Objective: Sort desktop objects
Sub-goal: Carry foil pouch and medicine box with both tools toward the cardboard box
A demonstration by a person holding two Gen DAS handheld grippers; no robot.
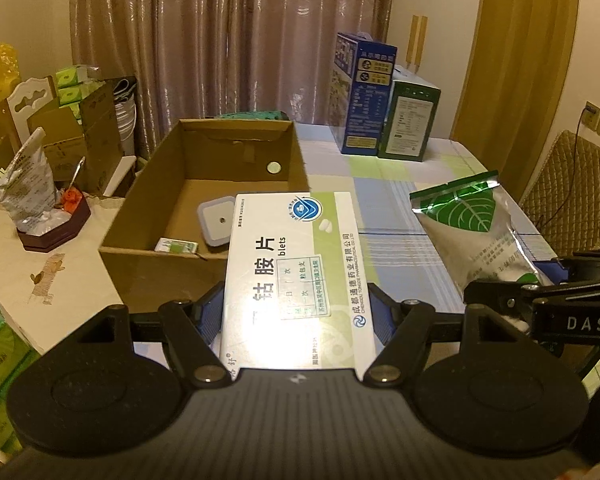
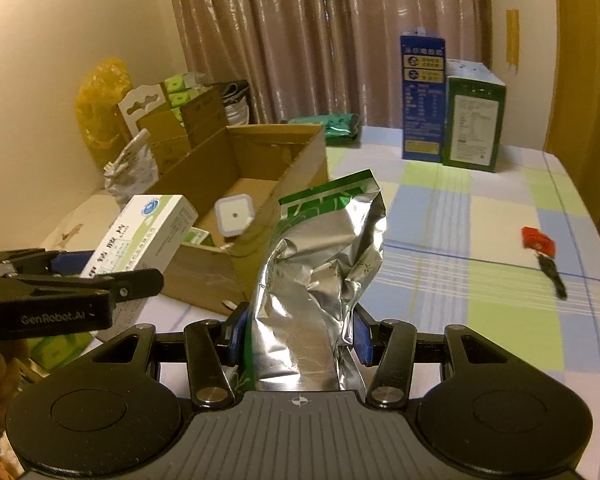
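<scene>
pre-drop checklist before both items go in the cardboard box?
1. Left tool clamped on the medicine box: ok.
2. Right tool clamped on the foil pouch: ok.
3. Cardboard box open-topped: ok.
4. Free floor inside beside the white square device and small green packet: ok.
5. Medicine box fully over the opening: not ok, only its far end overlaps.
6. Pouch sealed: cannot tell.

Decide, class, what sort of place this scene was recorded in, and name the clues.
Most likely a room in a home, not a lab: long curtains hang behind a table under a checked tablecloth, and household clutter stands about, such as the cardboard box and the milk cartons.
</scene>
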